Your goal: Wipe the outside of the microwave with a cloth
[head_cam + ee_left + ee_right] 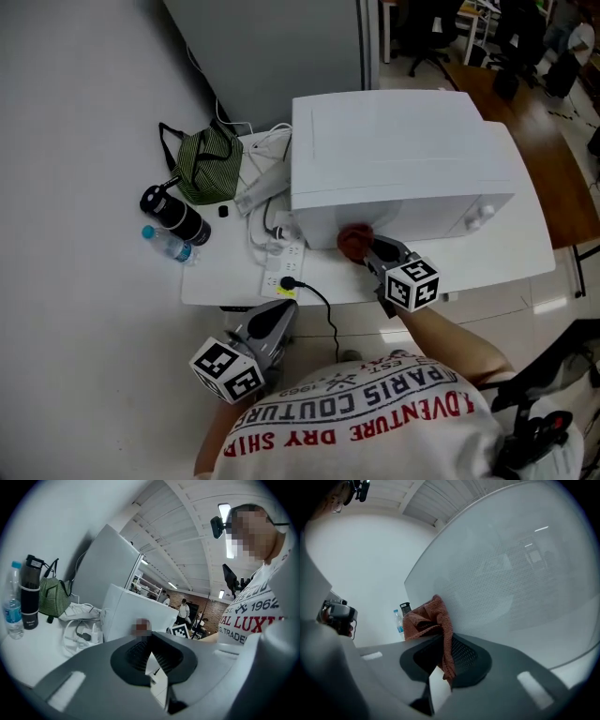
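The right gripper [367, 249] is clamped on a bunched reddish cloth [353, 240], pressing it against the front of the white microwave [394, 159] near its lower left corner. The left gripper [284, 309] hangs off the near edge of the table [234, 292], its jaws pressed together on nothing. Left of the microwave lie a power strip [279, 269], a green striped bag [208, 165], a black flask [176, 215] and a water bottle [170, 247], all apart from the cloth

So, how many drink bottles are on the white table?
2: a black bottle and a clear plastic blue-capped water bottle, side by side left of the white microwave. None seem hidden.
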`<state>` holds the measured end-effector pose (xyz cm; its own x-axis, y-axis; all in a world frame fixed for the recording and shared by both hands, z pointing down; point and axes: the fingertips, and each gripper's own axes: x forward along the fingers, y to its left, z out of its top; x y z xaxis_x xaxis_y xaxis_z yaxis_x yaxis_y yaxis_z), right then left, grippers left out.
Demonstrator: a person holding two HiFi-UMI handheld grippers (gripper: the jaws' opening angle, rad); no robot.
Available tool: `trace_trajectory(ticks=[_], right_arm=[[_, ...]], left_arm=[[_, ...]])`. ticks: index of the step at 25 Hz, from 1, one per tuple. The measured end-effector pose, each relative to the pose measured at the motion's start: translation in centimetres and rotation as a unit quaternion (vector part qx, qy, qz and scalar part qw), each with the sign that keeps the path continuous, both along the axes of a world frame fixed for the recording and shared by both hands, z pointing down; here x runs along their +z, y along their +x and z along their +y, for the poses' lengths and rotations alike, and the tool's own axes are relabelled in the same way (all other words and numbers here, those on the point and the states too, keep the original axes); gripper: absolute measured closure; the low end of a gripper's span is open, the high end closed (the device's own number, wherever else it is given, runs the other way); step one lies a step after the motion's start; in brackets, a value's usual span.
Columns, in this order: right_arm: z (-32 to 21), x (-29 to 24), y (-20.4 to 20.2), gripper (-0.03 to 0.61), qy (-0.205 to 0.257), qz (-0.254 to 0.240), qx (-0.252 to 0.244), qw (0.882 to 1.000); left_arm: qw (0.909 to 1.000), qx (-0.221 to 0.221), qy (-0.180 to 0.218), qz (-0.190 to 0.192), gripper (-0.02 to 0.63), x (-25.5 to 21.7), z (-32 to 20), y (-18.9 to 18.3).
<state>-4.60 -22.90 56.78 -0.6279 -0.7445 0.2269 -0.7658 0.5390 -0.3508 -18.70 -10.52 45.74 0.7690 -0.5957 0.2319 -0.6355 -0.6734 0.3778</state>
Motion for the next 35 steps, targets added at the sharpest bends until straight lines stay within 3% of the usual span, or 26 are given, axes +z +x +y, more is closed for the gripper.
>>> trace_trajectory(ticks=[12,17,21,25,29,32,35], right_arm=[[1.6,-0.6,15.1,0.540,-0.010,0.004,0.101,0.995],[2.2,-0.2,20.7,0.541,-0.013,0.017,0.139,0.990],[2.4,-0.1,23.0,0.541,-0.015,0.022,0.148,0.989],[3.2,-0.8,23.0,0.545,-0.009,0.016,0.122,0.992],[4.5,-3.9,20.2,0.545,0.007,-0.003,0.044,0.999],[5.5,-8.3,16.6,0.545,0.004,-0.061,-0.014,0.998],[6.0,-14.1,12.0,0.558,0.020,-0.127,-0.077,0.989]], left_arm=[[0.9951,0.099,0.004,0.004,0.614,-1.4,-1.6,11.7],[0.9922,0.125,0.002,0.005,0.614,-1.7,-2.0,15.1],[0.9907,0.136,-0.003,0.006,0.614,-1.6,-1.9,16.6],[0.9900,0.141,-0.004,0.007,0.614,-1.7,-1.8,17.2],[0.9909,0.134,0.000,0.011,0.614,-2.0,-2.1,16.4],[0.9919,0.125,0.002,0.022,0.614,-2.1,-2.1,14.9],[0.9934,0.110,0.006,0.031,0.614,-2.4,-2.2,12.9]])
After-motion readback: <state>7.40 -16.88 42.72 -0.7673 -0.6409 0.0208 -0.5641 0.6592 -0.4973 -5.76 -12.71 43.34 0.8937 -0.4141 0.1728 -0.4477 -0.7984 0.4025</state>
